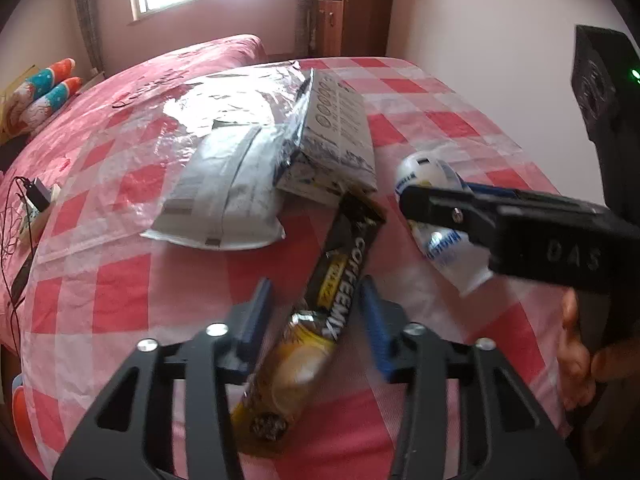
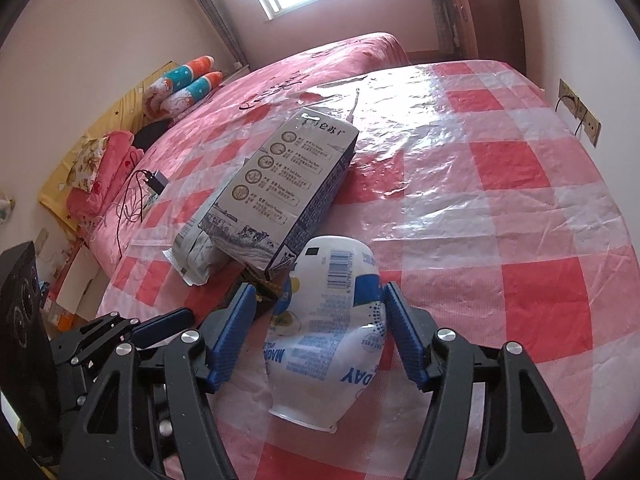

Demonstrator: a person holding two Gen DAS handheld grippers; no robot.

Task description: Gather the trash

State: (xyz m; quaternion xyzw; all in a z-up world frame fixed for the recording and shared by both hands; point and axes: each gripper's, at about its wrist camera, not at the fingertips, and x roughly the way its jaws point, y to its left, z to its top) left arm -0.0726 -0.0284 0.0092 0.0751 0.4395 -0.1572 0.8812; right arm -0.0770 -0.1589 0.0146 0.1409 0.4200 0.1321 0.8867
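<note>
On the red-and-white checked tablecloth (image 2: 520, 184) lies a crumpled white cup (image 2: 324, 332) on its side, between the spread blue fingers of the right gripper (image 2: 320, 334), not clamped. Just beside it a black-and-yellow coffee mix sachet (image 1: 316, 320) lies between the parted fingers of the left gripper (image 1: 316, 320). Beyond sit a grey carton (image 2: 280, 188) and a silver bag (image 1: 224, 200).

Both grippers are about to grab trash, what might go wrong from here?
The right gripper straddles the crushed cup; closing could squash it further or let it slip out. The coffee sachet between the left gripper fingers lies flat on the plastic tablecloth, so the fingers might snag that.
</note>
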